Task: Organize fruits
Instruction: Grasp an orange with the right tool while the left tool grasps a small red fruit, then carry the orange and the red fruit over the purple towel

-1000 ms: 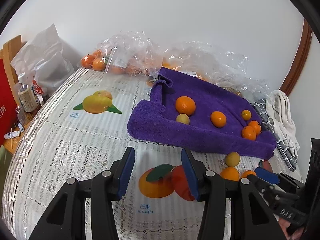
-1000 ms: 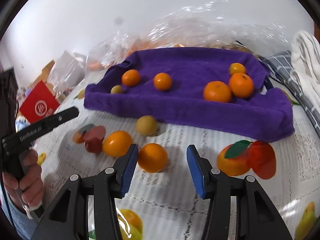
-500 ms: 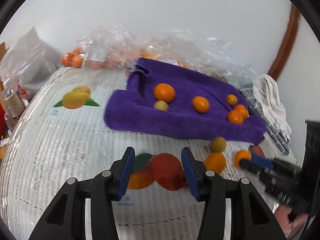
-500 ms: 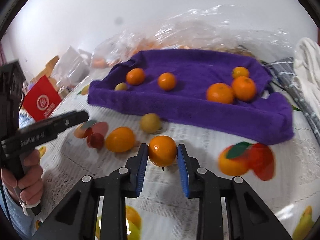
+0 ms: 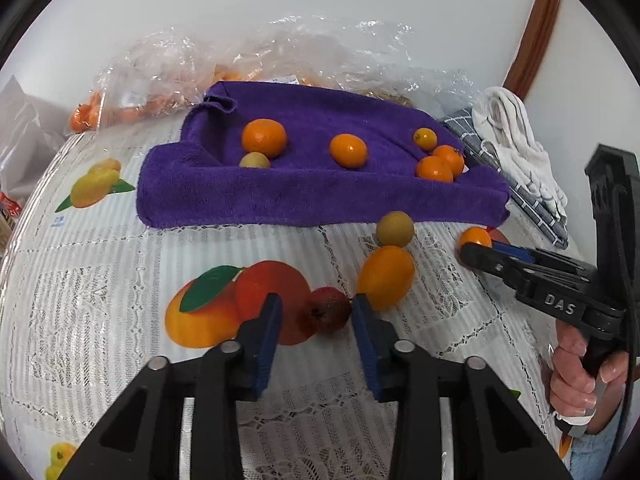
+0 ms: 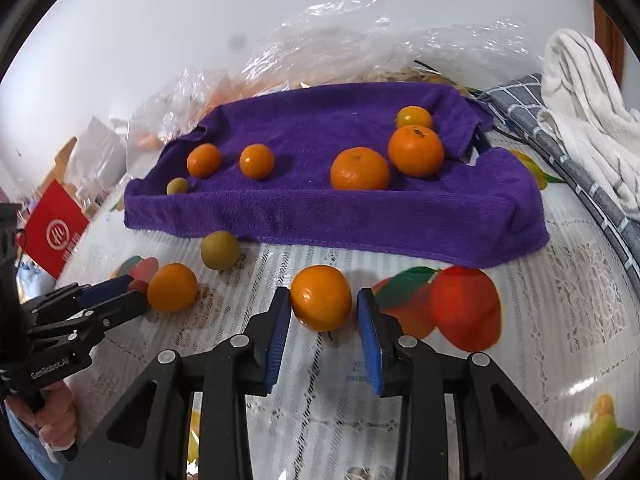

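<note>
Pick-up step: left gripper (image 5: 314,318), jaws just narrowed, is closed around red fruit (image 5: 328,315); right gripper (image 6: 322,322) is clamped on orange (image 6: 321,297). Next, both are to be lifted onto purple towel (image 6: 400,216).

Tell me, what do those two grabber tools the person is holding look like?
Both are black plastic pistol-grip tools. The left gripper and right gripper each have two angular fingers with silver screws and blue pads. One side reads "DAS" in raised letters, another carries small white lettering. A black cable runs along one handle. Blue denim shows beside the hand.
</note>
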`<state>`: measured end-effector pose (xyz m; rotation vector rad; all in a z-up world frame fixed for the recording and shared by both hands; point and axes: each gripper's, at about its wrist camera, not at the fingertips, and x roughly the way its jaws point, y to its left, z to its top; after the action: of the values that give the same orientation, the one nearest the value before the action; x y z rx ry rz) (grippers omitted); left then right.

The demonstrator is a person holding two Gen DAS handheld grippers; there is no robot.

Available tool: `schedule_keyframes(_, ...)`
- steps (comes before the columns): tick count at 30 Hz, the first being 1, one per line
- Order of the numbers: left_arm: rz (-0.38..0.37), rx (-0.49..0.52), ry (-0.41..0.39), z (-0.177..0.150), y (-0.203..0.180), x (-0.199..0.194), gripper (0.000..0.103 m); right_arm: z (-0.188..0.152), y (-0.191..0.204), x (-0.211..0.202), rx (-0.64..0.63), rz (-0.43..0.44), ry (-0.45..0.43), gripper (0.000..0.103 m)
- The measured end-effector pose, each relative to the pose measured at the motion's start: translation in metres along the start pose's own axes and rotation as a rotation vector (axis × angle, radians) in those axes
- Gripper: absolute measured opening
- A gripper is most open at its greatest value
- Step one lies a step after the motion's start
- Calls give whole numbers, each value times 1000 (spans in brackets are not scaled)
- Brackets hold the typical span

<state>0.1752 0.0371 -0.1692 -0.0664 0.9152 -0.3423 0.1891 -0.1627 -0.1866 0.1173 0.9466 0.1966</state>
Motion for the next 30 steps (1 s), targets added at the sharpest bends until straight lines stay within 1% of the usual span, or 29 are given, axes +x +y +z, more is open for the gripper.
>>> schedule_keyframes(1, 4, 2, -1, 0, -1, 0, 26, 1, 2, 2, -11, -5, 3, 33)
schedule_keyframes(2, 0, 3, 1, 0, -1, 0, 23, 1, 4, 3, -18, -8, -1, 30)
schedule_keyframes(4, -4, 4, 0, -1, -1, 0, 23, 1, 6, 2, -24, -15, -6, 30)
schedule_keyframes(8, -9, -21, -16, 0, 4, -3, 23, 0, 1, -4, 0, 2, -33, 30)
schedule_keyframes(12, 21, -30, -56, 2, 6, -8, 23, 0, -7, -13, 36, 13, -66, 30)
schedule_keyframes(15, 42, -39, -95, 5, 9, -14, 23, 1, -9, -18, 42, 3, -83, 30)
schedule_keyframes(17, 43, -60, -120, 7, 13, -19, 23, 3, -10, -19, 41, -13, -87, 30)
schedule_keyframes(20, 34, -98, -155, 10, 19, -26, 23, 4, -18, -22, 72, -4, -91, 30)
schedule_keyframes(22, 44, -105, -179, 12, 21, -31, 23, 5, -22, -22, 88, -11, -92, 30)
schedule_keyframes(30, 49, -121, -217, 13, 23, -40, 23, 5, -30, -23, 119, -20, -101, 30)
